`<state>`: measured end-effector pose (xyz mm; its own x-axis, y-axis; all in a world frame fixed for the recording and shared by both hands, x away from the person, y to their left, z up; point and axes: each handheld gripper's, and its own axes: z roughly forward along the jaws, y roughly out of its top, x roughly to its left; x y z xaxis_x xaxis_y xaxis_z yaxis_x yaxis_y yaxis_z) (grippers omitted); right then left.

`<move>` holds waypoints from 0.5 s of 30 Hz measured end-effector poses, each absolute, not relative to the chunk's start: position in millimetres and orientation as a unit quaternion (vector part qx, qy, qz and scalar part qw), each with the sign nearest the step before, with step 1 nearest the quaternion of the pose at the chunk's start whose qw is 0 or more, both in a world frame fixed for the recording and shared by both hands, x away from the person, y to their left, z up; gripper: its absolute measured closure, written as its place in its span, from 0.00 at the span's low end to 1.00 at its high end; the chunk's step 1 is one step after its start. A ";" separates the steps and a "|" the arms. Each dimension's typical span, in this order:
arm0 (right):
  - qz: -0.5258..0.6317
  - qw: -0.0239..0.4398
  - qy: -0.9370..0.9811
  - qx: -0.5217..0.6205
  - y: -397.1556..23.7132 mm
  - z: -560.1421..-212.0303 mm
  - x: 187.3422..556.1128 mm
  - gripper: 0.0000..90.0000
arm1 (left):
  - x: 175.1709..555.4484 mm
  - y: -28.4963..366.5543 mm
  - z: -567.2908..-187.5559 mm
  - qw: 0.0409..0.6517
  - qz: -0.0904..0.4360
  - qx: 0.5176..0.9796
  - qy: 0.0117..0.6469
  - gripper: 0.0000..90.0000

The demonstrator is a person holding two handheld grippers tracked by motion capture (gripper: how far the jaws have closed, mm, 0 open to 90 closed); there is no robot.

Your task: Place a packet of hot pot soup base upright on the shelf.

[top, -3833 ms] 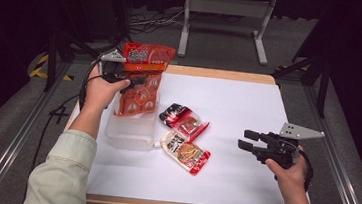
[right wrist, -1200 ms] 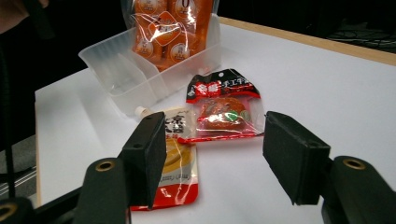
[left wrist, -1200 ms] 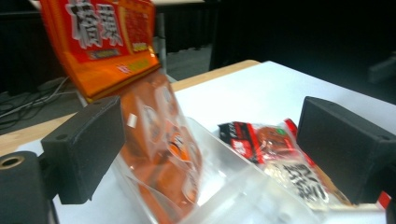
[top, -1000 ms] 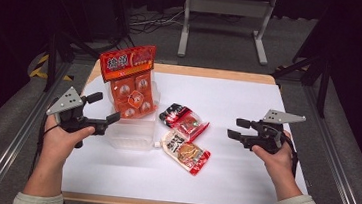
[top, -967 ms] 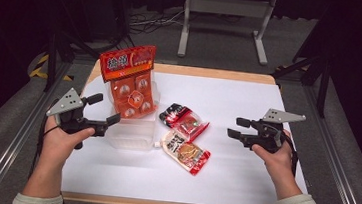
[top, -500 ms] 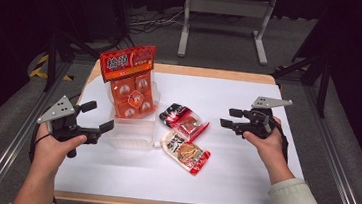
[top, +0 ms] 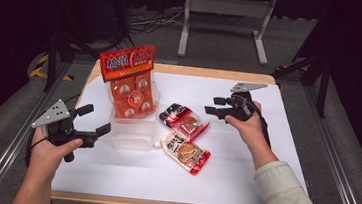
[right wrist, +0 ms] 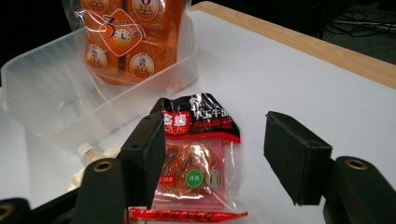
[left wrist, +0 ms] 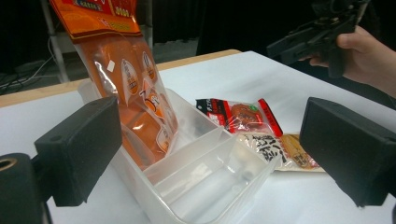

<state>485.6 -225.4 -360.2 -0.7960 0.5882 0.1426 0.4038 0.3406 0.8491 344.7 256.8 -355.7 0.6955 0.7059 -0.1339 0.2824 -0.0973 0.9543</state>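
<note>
Left gripper [top: 94, 120] hangs just off the table's [top: 274, 156] left edge, jaws wide apart with nothing between them, pointing at the clear bin [top: 131, 132]. In the left gripper view its two black pads frame that bin [left wrist: 205, 177], and the near compartment is bare. The orange pack [top: 131, 84] stands tilted in the bin's far end, its header card leaning toward the far left corner. Just right of the bin, mid-table, lies the red-and-black packet [top: 183, 120], and touching it on the near side, the pouch [top: 184, 152] with its white cap by the bin's wall. Over to the right gripper [top: 213, 106], held above the table beyond the packet, toward the far right. Jaws stand apart, gripping nothing. In the right gripper view the packet [right wrist: 196, 154] lies flat on the table, showing between and below the open pads, untouched, with the orange pack [right wrist: 126, 37] in the bin [right wrist: 46, 98] behind it.
</note>
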 end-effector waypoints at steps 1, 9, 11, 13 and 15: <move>0.482 0.091 0.816 0.305 -222.1 -361.2 488.8 0.46 | 344.9 256.8 -356.0 0.577 0.183 0.717 0.344 0.08; 0.447 0.087 0.841 0.292 -199.5 -369.0 507.3 0.54 | 345.2 260.1 -356.9 0.579 0.184 0.715 0.347 0.08; 0.435 0.088 0.846 0.296 -193.7 -369.1 510.9 0.57 | 345.1 260.0 -357.0 0.578 0.184 0.715 0.347 0.08; 0.441 0.086 0.844 0.295 -190.5 -371.0 514.0 0.57 | 344.4 259.7 -357.2 0.578 0.185 0.715 0.347 0.08; 0.440 0.079 0.845 0.293 -185.8 -374.2 517.6 0.58 | 342.8 259.8 -357.6 0.577 0.185 0.716 0.347 0.08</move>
